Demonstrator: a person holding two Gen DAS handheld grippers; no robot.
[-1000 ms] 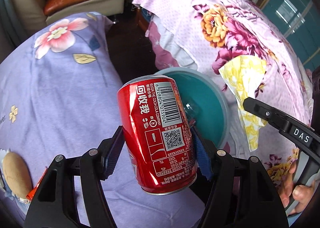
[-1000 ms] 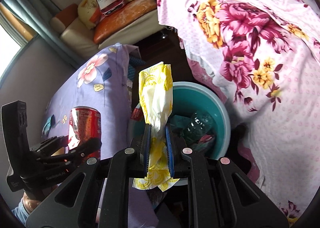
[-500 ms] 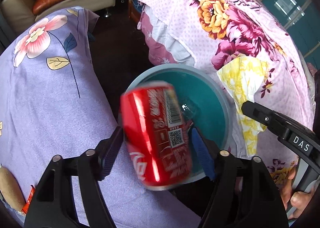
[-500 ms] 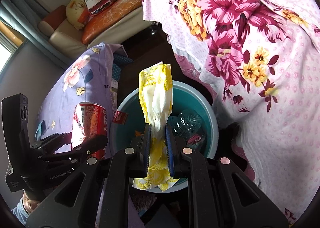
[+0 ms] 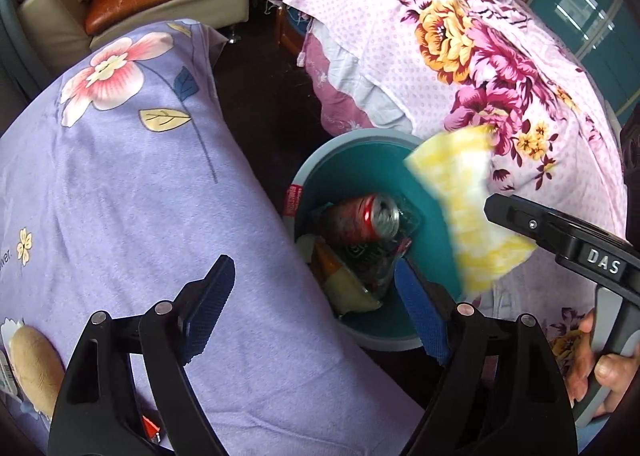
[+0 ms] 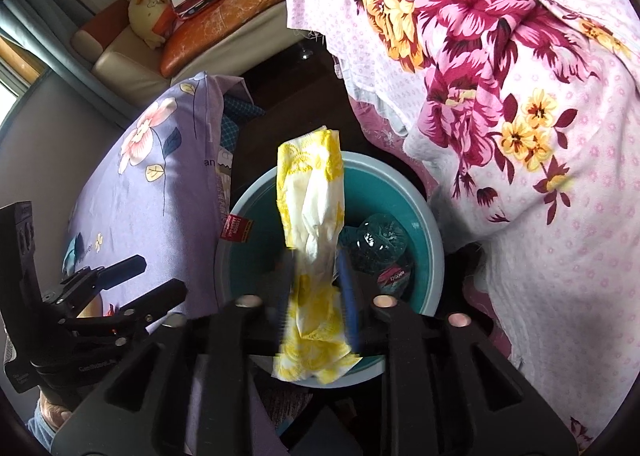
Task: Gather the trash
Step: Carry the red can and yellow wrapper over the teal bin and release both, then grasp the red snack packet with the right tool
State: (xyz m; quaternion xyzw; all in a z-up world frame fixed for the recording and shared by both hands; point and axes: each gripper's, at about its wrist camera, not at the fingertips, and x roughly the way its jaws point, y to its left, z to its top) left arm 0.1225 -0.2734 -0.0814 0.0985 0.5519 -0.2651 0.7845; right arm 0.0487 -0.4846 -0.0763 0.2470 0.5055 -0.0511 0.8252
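In the left wrist view, the left gripper (image 5: pixel 312 300) has its fingers (image 5: pixel 210 304) wide apart and still spreading a little, with nothing between them. It hangs over the edge of a lilac flowered cover (image 5: pixel 120 176) and the teal bin (image 5: pixel 360 160) beside it. A red can (image 5: pixel 366 216) lies on its side inside the bin, on top of a clear bottle and other wrappers. At the right edge a blurred yellow-and-white wrapper (image 5: pixel 464 212) sits above the bin's far side, and below it a hand (image 5: pixel 600 364) grips the right tool's handle. A tan oval object lies on the cover at far left.

The right wrist view does not show the can. It shows the right gripper (image 6: pixel 316 296) with fingers (image 6: pixel 348 292) opening, motion-blurred, the wrapper (image 6: pixel 312 216) standing between them over the bin (image 6: pixel 436 256); whether the pads touch it cannot be told. A crushed clear bottle (image 6: pixel 380 236) lies in the bin, a red tag (image 6: pixel 238 228) on its rim. The left gripper (image 6: pixel 156 280) appears at left, empty.
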